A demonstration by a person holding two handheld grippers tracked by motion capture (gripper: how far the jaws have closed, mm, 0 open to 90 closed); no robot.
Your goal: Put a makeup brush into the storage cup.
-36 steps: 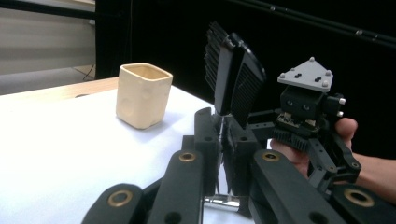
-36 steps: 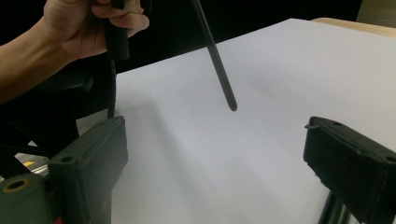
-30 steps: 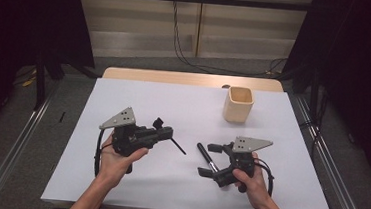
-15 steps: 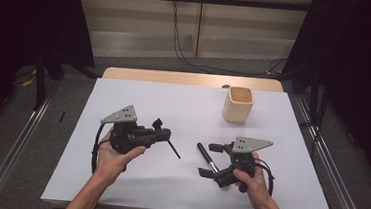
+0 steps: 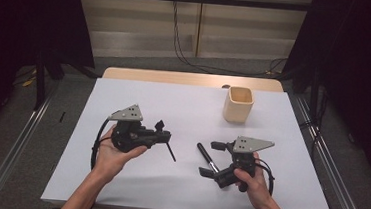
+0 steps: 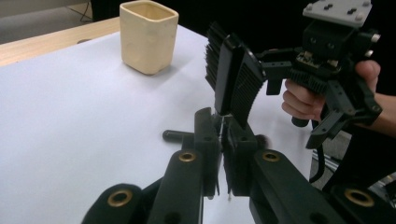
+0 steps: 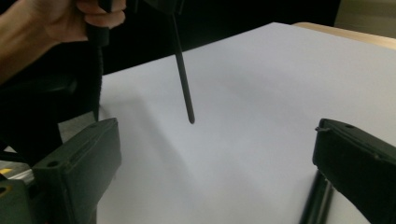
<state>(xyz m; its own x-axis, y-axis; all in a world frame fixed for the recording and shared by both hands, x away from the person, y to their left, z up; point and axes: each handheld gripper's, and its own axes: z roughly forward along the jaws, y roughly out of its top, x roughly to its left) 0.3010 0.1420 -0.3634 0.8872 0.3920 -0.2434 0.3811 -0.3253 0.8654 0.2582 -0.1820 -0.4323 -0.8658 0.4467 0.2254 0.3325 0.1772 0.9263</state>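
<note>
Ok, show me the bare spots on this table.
Free: the white table left of the beige cup, and the near strip between the forearms. Crowded: the middle, with the left hand-held gripper, its thin wand, the black tube and the right hand-held gripper.

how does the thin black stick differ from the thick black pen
The thin black stick is plain; the thick black pen has a silver band. The stick is clamped in the left hand-held gripper, tip slanting down; the pen lies flat on the white table. Both are black rods.
</note>
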